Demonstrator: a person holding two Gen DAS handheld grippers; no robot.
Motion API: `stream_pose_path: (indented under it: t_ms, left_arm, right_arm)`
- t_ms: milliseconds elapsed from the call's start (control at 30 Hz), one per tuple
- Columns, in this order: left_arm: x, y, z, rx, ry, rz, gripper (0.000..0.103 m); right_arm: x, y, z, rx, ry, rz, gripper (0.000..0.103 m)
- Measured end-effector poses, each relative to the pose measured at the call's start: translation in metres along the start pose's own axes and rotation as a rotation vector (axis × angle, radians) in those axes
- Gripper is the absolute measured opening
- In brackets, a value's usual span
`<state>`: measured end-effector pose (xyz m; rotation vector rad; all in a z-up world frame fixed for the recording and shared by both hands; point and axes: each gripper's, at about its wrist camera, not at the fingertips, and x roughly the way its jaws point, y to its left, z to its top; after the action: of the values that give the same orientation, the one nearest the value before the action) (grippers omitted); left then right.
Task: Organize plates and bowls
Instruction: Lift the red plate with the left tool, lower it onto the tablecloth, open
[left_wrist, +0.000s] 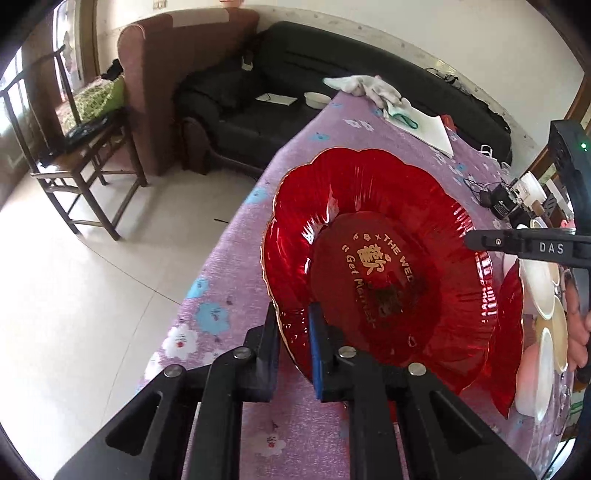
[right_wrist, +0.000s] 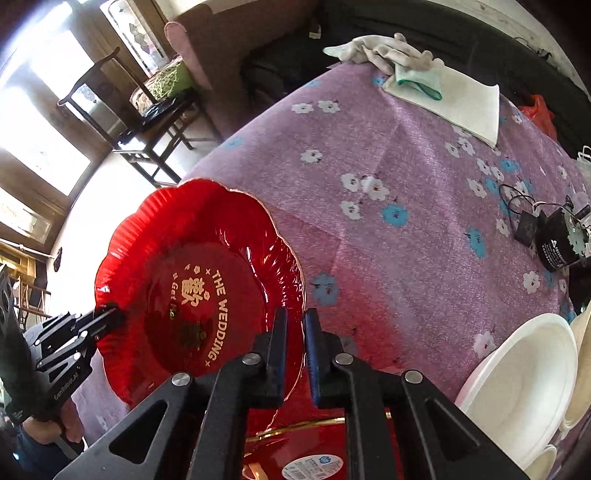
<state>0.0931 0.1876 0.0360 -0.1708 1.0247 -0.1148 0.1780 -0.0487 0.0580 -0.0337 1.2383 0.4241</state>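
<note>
Across mid-frame over the purple floral table (right_wrist: 406, 155), left tool (left_wrist: 293, 332) and right tool (right_wrist: 295, 339) each clamped on opposite rims of a red scalloped plate (left_wrist: 376, 266), white bowls (right_wrist: 524, 387) at lower right.

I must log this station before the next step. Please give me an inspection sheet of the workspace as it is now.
Surface: purple flowered tablecloth.
Job's things: red plate lifted and tilted; second red plate beneath; white bowls on edge.
Clutter: white gloves, folded cloth, black box.
Grippers: left gripper shut on the red plate's rim; right gripper at the opposite rim, narrow gap, contact unclear.
Cables: thin wires by the black box.
Surroundings: black sofa, wooden chair.
</note>
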Motion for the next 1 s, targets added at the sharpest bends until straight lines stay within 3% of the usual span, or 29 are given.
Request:
stream_pose_path:
  t_ms: [333,567,1000]
  left_arm:
    - [-0.021,0.032,-0.004,-0.039,-0.039,0.052,0.014]
    - [-0.037,0.039,-0.027,-0.022,-0.043,0.066,0.015]
    - [-0.086,0.030,-0.105,0.029,-0.074,0.045,0.020]
  right_arm:
    - [-0.005,0.038,-0.002,-0.025,-0.039,0.039,0.011]
    - [-0.011,0.056,-0.017,-0.021,-0.051,0.077,0.011]
    - [-0.037,0.076,-0.101,-0.038,-0.057,0.142,0.011]
